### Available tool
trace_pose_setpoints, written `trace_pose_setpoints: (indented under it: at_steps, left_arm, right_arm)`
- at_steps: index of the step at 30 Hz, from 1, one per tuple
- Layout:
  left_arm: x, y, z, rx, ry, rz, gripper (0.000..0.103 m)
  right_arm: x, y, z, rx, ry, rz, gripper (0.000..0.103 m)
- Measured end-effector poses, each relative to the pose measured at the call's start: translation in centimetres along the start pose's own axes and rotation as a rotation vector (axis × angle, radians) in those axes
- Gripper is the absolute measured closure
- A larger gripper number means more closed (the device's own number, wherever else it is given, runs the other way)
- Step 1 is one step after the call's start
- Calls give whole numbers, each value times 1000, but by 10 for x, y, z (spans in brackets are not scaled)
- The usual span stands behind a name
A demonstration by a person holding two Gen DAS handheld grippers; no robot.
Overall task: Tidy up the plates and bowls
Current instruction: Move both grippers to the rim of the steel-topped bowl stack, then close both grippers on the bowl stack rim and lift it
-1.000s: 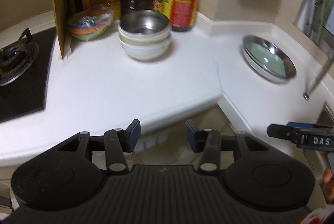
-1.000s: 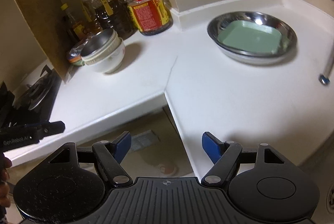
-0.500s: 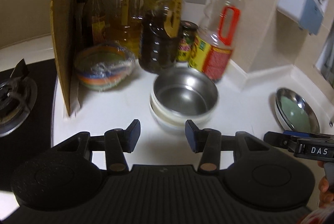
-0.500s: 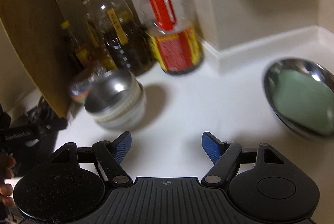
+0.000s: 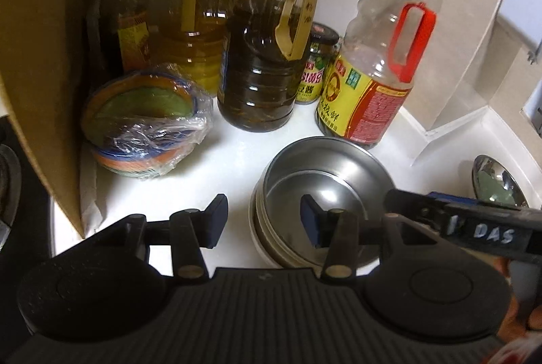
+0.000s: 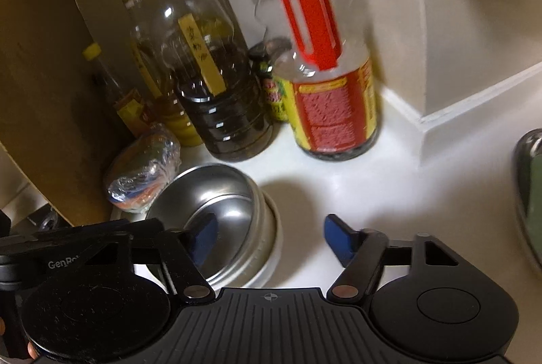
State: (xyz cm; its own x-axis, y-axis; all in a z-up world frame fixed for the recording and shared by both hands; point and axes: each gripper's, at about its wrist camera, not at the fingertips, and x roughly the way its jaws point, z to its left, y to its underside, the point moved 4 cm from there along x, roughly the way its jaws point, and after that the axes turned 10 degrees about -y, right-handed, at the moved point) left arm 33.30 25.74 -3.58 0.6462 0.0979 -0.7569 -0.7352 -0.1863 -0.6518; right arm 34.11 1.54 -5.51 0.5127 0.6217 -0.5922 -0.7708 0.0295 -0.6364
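A steel bowl (image 5: 325,181) tops a stack of white bowls (image 5: 256,247) on the white counter, in front of the bottles. My left gripper (image 5: 264,221) is open and straddles the stack's left rim, its right finger inside the steel bowl and its left finger outside. Neither pad presses on the rim. My right gripper (image 6: 269,237) straddles the opposite rim of the steel bowl (image 6: 220,191). Its jaws are closing, one finger inside and one outside, with no contact visible. A steel plate (image 5: 498,181) holding a green plate lies far right.
Oil and sauce bottles (image 5: 267,59) crowd the back corner. Plastic-wrapped coloured bowls (image 5: 145,126) sit left of the stack against a cardboard panel (image 5: 40,59). A gas hob (image 5: 6,181) lies beyond the panel. The wall corner (image 6: 440,93) juts out between stack and steel plate (image 6: 528,194).
Both grippers have travelled forward over the counter to the bowl stack and now straddle its rim on either side. The right jaws have narrowed.
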Motion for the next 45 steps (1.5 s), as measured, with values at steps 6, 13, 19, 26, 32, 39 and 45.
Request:
trace_pose_setpoints:
  at_steps: [6,13,19,26,32,39,45]
  left_arm:
    - [18,0,0,13,24,34,64]
    - [28,1,-2,29,38,56,78]
    - [31,2,-4,49,34,57,79]
    - [32,2,-11,67,42,59,79]
    - [34,1,-31,106,83,61,79]
    - [37,1,-69,180,156,63,79]
    - [40,3,-106,243,219,67,79]
  right_arm:
    - [25,9,-2,42,-5,49,56]
    - [33,8,-1,33,15,56,69]
    - [36,7,1,-1,45,59,76]
    - [33,7,-5,11,58,64,81]
    - [17,7,-22,63,92,49,82]
    - [-14,9,-51,139,156,19,82]
    - [-42,13,-77,198,221,-12,83]
